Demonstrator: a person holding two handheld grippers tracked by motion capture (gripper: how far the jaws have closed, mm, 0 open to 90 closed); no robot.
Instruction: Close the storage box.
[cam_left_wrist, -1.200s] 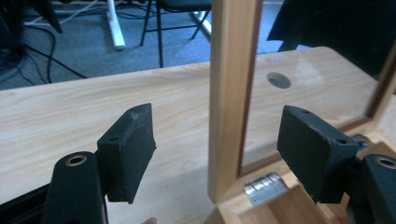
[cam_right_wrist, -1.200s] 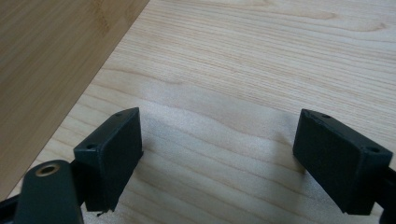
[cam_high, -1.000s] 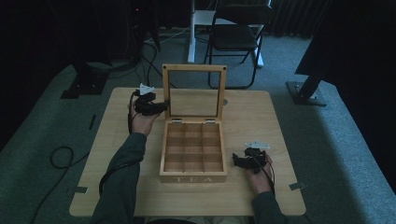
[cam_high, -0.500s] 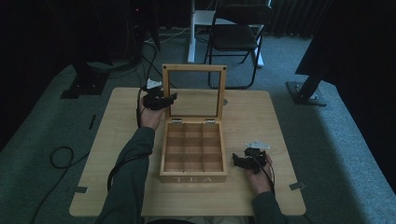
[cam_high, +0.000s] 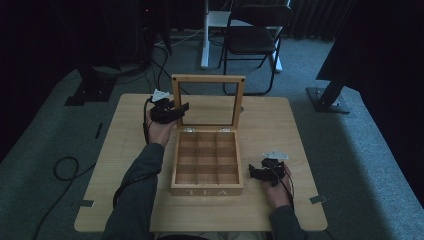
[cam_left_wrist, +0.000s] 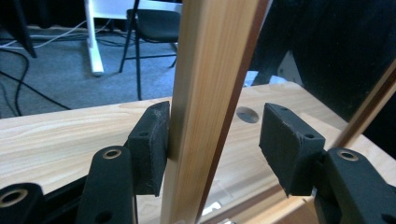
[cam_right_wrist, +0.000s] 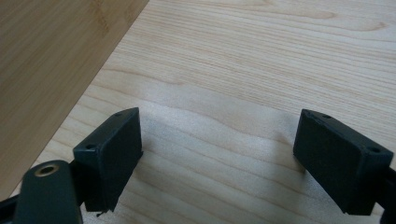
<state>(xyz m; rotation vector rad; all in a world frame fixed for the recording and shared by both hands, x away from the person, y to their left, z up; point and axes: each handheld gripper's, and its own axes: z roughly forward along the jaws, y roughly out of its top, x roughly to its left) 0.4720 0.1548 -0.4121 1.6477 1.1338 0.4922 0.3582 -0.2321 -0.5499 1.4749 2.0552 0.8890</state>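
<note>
Left gripper (cam_left_wrist: 212, 140): I straddle the lid frame (cam_left_wrist: 210, 93), one pad touching, unclamped; I'd squeeze squarely, probably before lowering.
Right gripper (cam_right_wrist: 219, 158): wide open, empty, at the tea box's (cam_high: 207, 189) 3 o'clock.

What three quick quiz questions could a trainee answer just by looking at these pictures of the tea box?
1. True or false: the wooden tea box on the table has its lid standing open.
2. What sits between the jaws of the left gripper? A) a cable B) the lid's frame edge C) a tea bag
3. Fill in: the right gripper rests on the table with its jaws ____.

Key: 1 true; 2 B; 3 open, holding nothing.
</note>
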